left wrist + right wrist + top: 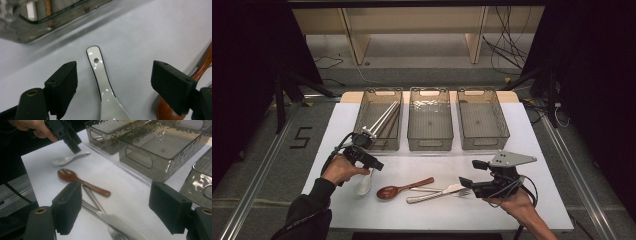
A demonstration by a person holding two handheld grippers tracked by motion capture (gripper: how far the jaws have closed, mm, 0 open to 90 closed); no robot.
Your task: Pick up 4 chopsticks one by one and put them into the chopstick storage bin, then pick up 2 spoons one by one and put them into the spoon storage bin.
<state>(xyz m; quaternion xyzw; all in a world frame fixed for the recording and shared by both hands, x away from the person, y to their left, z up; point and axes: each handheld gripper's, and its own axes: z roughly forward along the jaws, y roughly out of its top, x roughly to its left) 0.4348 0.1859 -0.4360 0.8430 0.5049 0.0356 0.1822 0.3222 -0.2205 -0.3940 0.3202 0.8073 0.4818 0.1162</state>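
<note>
while left tool (113, 87) spreads over white spoon (105, 85) | bowl cut off | right tool (116, 212) spread, empty

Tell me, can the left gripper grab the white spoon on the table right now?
Probably yes. The left gripper is open right above the white spoon, its handle lying between the jaws with nothing in the way.

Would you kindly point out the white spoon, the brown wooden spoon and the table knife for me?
white spoon (98, 65): left gripper view, on its handle just below the hole.
brown wooden spoon (67, 174): right gripper view, on its bowl.
table knife (427, 195): high view, on its handle.
</note>
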